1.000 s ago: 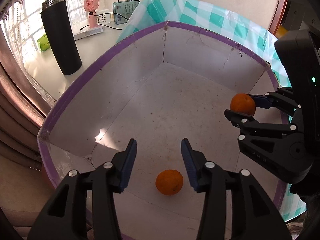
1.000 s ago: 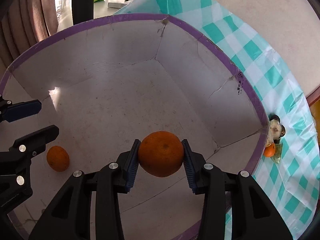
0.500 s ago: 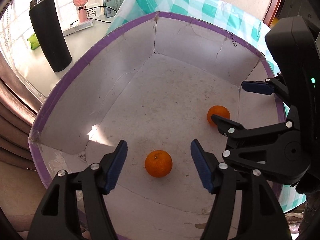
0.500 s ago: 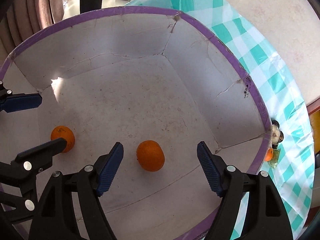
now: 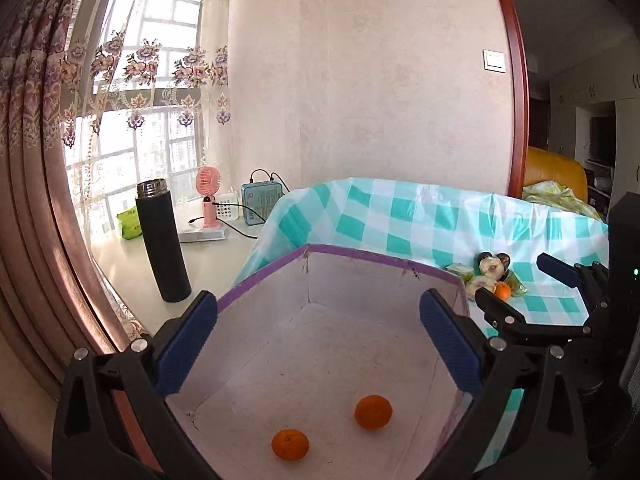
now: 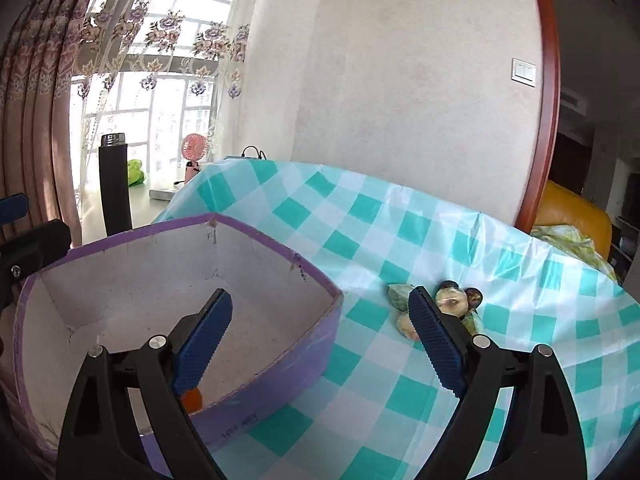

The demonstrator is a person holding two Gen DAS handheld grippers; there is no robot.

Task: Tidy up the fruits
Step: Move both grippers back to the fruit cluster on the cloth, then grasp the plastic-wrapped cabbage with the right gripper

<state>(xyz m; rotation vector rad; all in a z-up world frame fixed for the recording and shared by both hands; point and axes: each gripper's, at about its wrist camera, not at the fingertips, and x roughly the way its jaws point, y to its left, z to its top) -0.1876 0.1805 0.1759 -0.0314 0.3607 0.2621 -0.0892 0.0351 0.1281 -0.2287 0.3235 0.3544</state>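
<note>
- Two oranges (image 5: 290, 444) (image 5: 373, 411) lay inside the box (image 5: 360, 258).
- Both hand-held grippers, left (image 5: 318, 338) and right (image 6: 320, 338), had just been opening; jaws stood wide, empty.
- One small orange (image 5: 502, 291) among other fruit (image 6: 454, 300) remained on the table (image 6: 520, 320).

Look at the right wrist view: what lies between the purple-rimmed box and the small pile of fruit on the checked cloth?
Only bare teal-checked tablecloth separates the box from the fruit pile; the right wrist view shows it.

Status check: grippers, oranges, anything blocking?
Both grippers' jaws just opened, empty. Two oranges in box. One orange left on cloth. Nothing blocking.
</note>
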